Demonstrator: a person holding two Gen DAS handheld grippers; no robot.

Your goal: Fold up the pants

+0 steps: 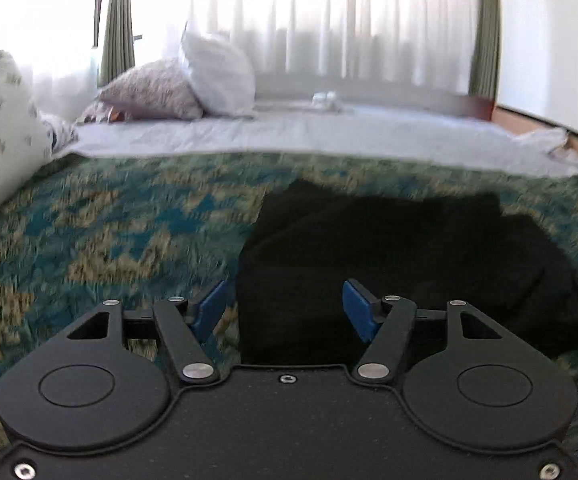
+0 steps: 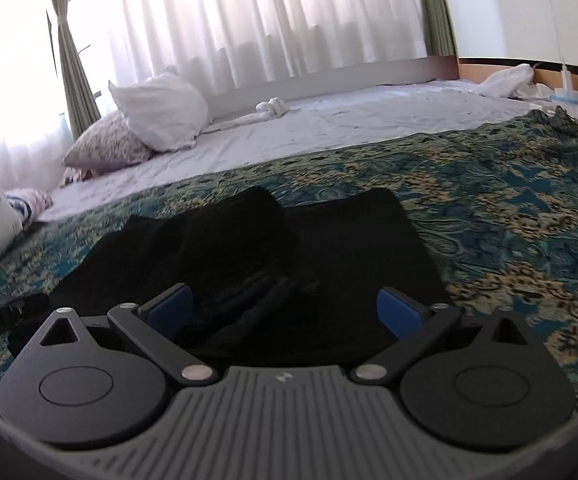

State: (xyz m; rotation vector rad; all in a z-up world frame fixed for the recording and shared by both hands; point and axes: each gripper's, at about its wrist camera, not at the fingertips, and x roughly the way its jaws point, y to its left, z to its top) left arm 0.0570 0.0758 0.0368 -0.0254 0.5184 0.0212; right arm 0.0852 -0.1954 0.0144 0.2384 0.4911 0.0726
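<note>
Black pants [image 1: 389, 252] lie bunched on a teal and gold patterned bedspread [image 1: 109, 240]. My left gripper [image 1: 285, 304] hovers over their near left edge, its blue pads wide apart and pressing on nothing. In the right wrist view the same pants [image 2: 289, 248] fill the middle in a rumpled pile with folds. My right gripper [image 2: 285, 308] stands open just above the near part of that pile, no cloth pinched between its fingers. The left wrist view is blurred.
A white sheet [image 2: 329, 120] covers the far half of the bed, with a white pillow [image 2: 161, 112] and a patterned pillow [image 2: 105, 148] at the back left. White curtains [image 2: 269, 20] hang behind. Crumpled white cloth [image 2: 509, 78] lies at the far right by the wooden bed frame.
</note>
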